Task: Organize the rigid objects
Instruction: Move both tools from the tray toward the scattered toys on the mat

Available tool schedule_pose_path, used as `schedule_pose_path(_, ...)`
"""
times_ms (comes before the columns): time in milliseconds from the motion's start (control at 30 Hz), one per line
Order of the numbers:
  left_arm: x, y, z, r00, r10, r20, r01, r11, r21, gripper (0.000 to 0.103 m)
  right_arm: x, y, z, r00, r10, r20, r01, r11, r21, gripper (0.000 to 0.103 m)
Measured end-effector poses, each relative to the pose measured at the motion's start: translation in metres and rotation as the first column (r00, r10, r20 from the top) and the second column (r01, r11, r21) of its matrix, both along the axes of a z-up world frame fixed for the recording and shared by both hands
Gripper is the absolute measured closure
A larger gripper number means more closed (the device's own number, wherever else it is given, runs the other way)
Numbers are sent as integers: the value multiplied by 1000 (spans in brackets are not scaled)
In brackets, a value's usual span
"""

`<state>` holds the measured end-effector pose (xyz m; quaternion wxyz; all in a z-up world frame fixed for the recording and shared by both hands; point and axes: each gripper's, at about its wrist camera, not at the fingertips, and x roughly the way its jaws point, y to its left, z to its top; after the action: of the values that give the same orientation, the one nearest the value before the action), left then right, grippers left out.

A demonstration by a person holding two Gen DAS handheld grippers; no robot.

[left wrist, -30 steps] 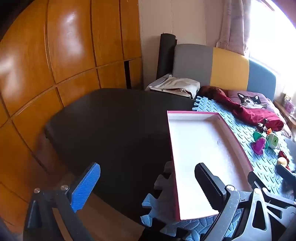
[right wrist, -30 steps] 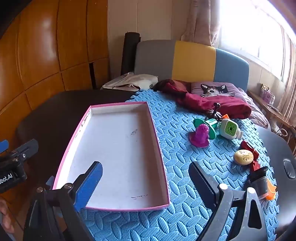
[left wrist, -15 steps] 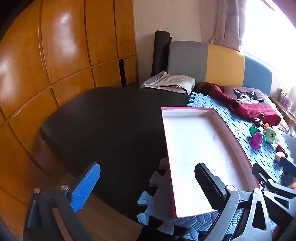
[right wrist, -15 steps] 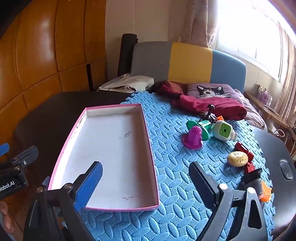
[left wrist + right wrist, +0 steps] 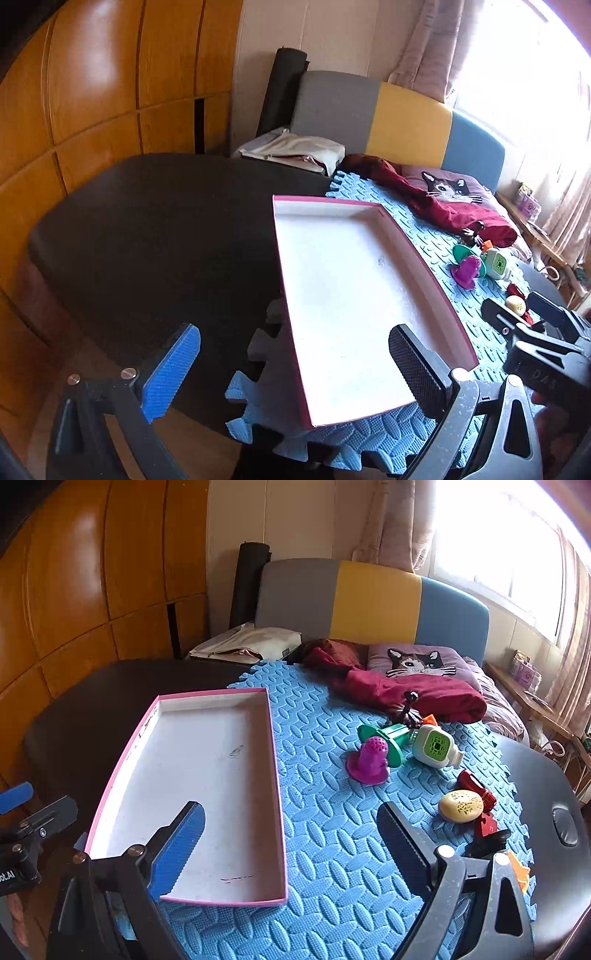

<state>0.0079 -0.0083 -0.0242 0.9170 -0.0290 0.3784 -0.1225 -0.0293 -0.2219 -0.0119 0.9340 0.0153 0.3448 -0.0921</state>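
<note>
The left tool (image 5: 291, 365) stood with its jaws wide apart and nothing between them, over the near left corner of the blue foam mat (image 5: 332, 849), and the right tool (image 5: 291, 838) was likewise spread and held nothing, above the mat's near edge. A shallow pink-rimmed tray (image 5: 275, 775) with a bare white floor lay on the left part of the mat, its long side running toward the far edge. Toward the right edge of the mat the small things lay loose: a purple toy (image 5: 369, 762) touching a green spool (image 5: 388, 738), a white bottle with a green face (image 5: 436, 746) just beside them, and nearer the front a yellow oval piece (image 5: 461, 805) against a red piece (image 5: 474, 784) (an orange bit showed at the near right corner, mostly hidden). A dark red cloth (image 5: 406, 694) lay at the far edge. The mat covered part of a dark surface (image 5: 147, 240).
</note>
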Motion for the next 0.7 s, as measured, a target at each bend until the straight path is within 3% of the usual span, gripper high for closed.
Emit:
schedule_pose_path(133,3,4,-1,1000,-11,-16,11,1000,-15,0,1,-6,0,1000,1,-7,-1,1000,-11,7)
schedule_pose_path(433,6,-20,14,993,-118,23,116,992,52,0,0,-38,1,999,0,-35,-1,999,-38,7)
schedule_pose_path(700,10,-66,32,953,-298,57,291,951,106,0,-9,-140,18,991,-130,-36,132,991,36,7)
